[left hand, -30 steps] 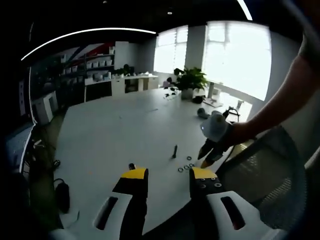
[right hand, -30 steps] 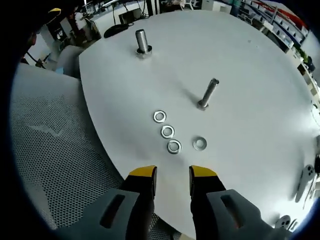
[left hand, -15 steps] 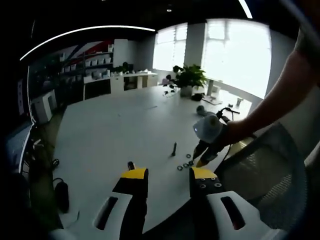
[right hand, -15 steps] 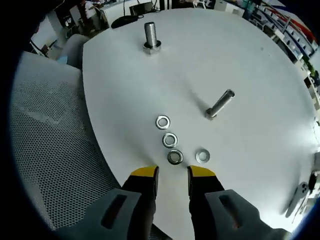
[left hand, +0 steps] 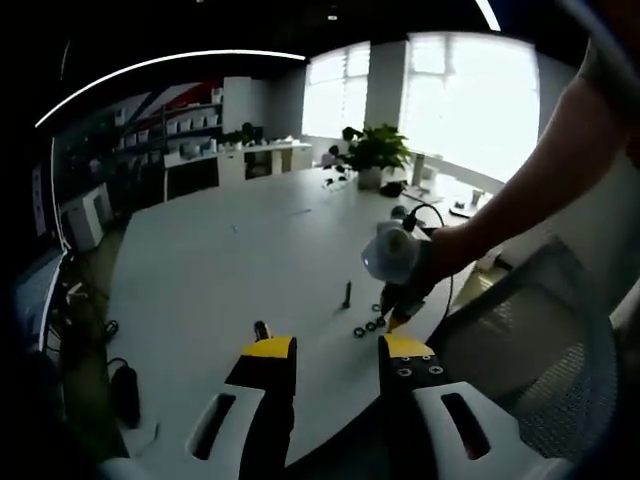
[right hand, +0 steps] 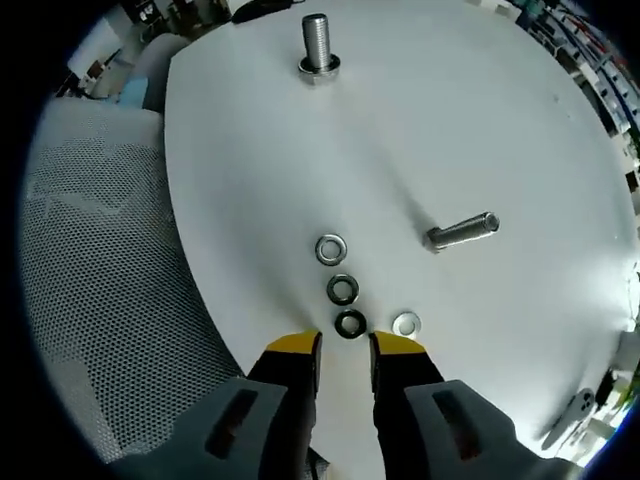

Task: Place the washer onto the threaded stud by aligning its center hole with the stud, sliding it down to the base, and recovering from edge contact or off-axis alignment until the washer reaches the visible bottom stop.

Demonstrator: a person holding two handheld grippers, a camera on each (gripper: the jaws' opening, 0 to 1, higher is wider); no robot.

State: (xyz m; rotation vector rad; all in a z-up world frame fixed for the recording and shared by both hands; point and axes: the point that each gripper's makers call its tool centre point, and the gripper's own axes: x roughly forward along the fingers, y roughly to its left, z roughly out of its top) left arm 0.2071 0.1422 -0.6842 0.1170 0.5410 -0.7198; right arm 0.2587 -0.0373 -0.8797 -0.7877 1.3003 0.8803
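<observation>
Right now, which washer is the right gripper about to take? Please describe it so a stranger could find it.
On the white table, four washers lie near the edge beside the mesh chair. Three form a line toward the right gripper. The target washer is the line's last, just ahead of the open tips; another lies beside it, off the line.

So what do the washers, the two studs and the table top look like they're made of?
Washers: probably bright steel, given the silvery glints on flat rings. Upright stud and the other stud: metal too, grey with a shiny threaded shank. Table top: smooth matt white, perhaps laminate; the material can't be told for sure.
</observation>
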